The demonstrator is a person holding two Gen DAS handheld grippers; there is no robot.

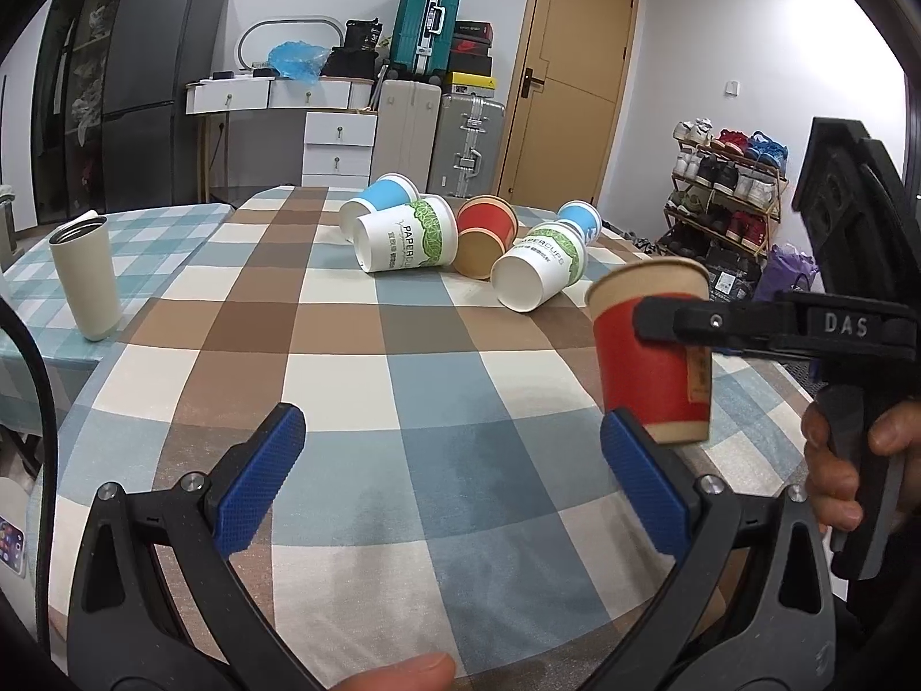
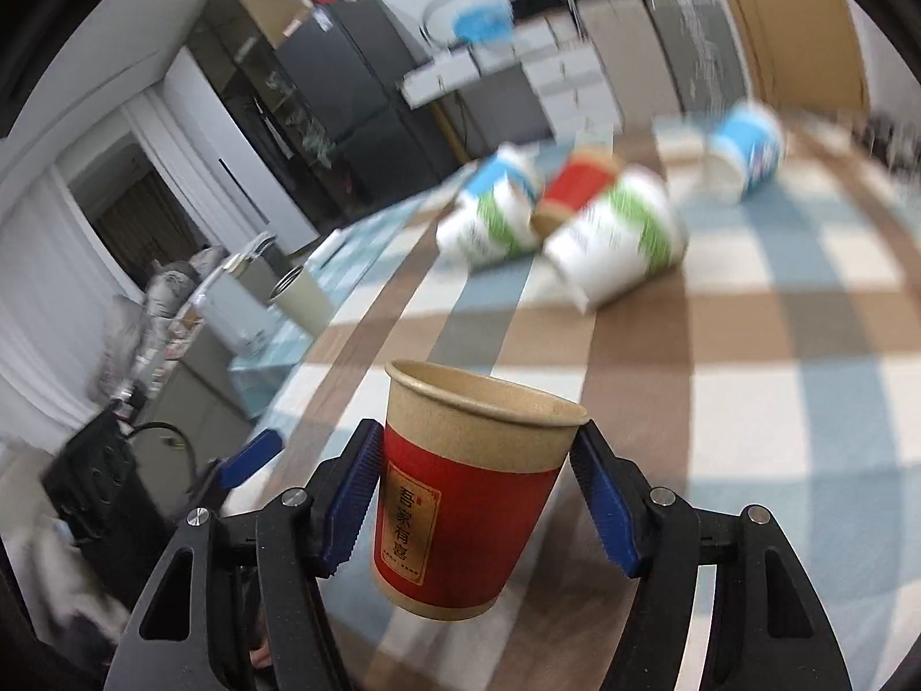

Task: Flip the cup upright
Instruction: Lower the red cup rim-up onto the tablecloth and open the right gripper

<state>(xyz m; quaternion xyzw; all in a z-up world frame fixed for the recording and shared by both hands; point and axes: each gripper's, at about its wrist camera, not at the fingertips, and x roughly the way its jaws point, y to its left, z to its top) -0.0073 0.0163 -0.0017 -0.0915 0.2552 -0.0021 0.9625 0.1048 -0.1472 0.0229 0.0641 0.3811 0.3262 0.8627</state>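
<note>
While clamped in the right claw [image 2: 475, 495], red cup [image 2: 466, 501] held upright above checked table [image 1: 403, 403]; left claw [image 1: 452, 483] spread wide, empty. Beyond: toppled cups [image 1: 460, 236], tumbler [image 1: 86, 282].

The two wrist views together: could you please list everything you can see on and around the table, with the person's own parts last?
Held paper cup: one, red with a tan rim, mouth up, above the cloth at the near right.
Tipped paper cups: five, two white-and-green, two blue, one red, lying on their sides at the far middle of the table.
Tumbler: one, cream, upright on the left.
Tablecloth: one, brown, blue and cream check, covering the table.
Suitcases: three, one teal, one beige and one silver, against the back wall.
Shoe rack: one, full, far right.
Right gripper: black with blue pads, closed on the held cup.
Left gripper: black with blue pads, open, empty, near edge.
</note>
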